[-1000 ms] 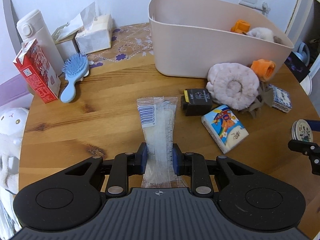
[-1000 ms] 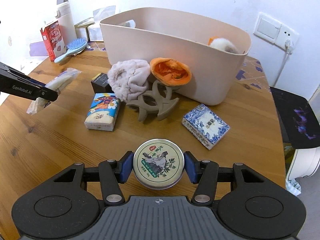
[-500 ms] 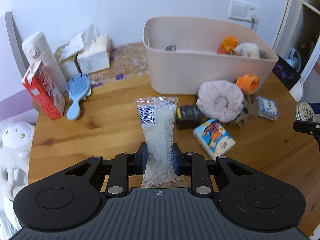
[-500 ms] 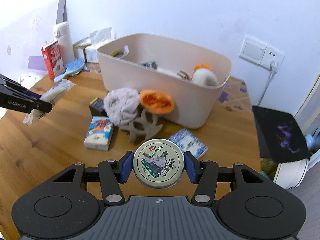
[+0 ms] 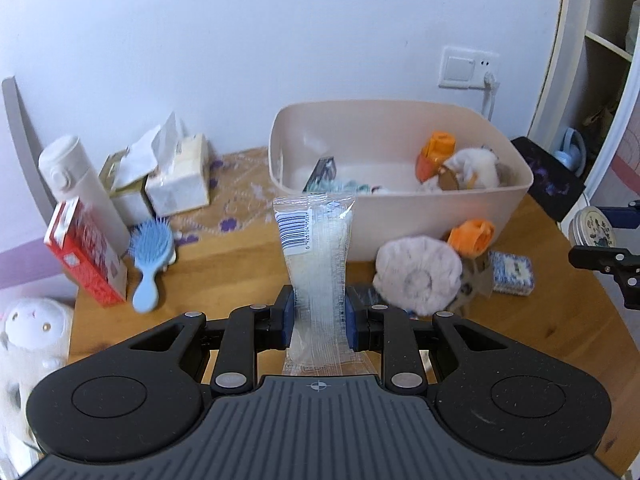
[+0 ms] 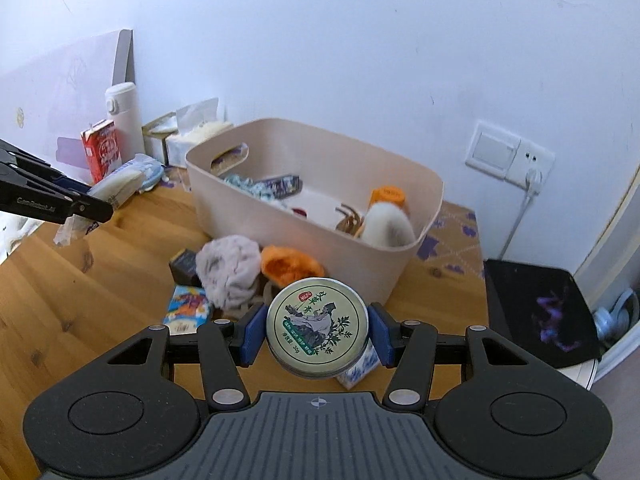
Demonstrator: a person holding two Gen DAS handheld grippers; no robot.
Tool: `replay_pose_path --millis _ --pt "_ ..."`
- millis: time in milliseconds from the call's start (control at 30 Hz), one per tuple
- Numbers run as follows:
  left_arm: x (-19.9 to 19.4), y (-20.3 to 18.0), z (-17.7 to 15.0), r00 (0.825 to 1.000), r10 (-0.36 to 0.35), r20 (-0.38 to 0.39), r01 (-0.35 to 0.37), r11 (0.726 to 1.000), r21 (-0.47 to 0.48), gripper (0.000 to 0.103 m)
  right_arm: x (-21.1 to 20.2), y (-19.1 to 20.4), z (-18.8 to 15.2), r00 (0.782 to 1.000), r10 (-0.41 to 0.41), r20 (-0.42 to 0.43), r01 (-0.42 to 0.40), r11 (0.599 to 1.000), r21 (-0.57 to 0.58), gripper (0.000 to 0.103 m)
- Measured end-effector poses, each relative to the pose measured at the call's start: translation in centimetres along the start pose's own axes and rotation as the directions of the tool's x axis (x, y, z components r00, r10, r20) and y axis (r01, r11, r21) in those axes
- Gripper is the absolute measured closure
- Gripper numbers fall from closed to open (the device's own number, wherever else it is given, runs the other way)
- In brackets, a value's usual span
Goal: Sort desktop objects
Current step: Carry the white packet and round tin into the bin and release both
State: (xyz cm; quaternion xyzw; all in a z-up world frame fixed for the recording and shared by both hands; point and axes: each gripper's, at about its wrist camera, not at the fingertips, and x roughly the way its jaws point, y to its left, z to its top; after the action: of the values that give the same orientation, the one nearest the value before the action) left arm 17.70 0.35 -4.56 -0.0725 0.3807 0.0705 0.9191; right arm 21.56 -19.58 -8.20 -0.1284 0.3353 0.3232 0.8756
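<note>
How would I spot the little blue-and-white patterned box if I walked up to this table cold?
Start at the big beige tub on the wooden table. Against its front wall lies a pile: a fluffy grey-pink roll and an orange piece. The blue-and-white box sits at the pile's right end, the only porcelain-style print there.

Glossy metal tin (image 6: 317, 323); clear plastic packet (image 5: 316, 256); wood table (image 6: 72, 280)

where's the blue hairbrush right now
In the left wrist view the blue hairbrush lies on the wooden table at the left, just right of the red carton and in front of the tissue boxes.
</note>
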Motion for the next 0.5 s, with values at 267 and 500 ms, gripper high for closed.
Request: replay_pose_path --millis 267,500 --pt "1.2 -0.6 2.9 0.999 -0.016 0.039 0.015 0.999 0.029 0.078 0.6 -1.1 2.5 0.999 -0.02 0.037 0.02 1.0 -0.004 0.052" --pt "3.1 -1.6 5.3 0.998 -0.029 0.053 0.026 0.998 0.048 0.078 2.1 -2.5 3.9 0.998 -0.034 0.049 0.034 0.999 -0.003 0.052"
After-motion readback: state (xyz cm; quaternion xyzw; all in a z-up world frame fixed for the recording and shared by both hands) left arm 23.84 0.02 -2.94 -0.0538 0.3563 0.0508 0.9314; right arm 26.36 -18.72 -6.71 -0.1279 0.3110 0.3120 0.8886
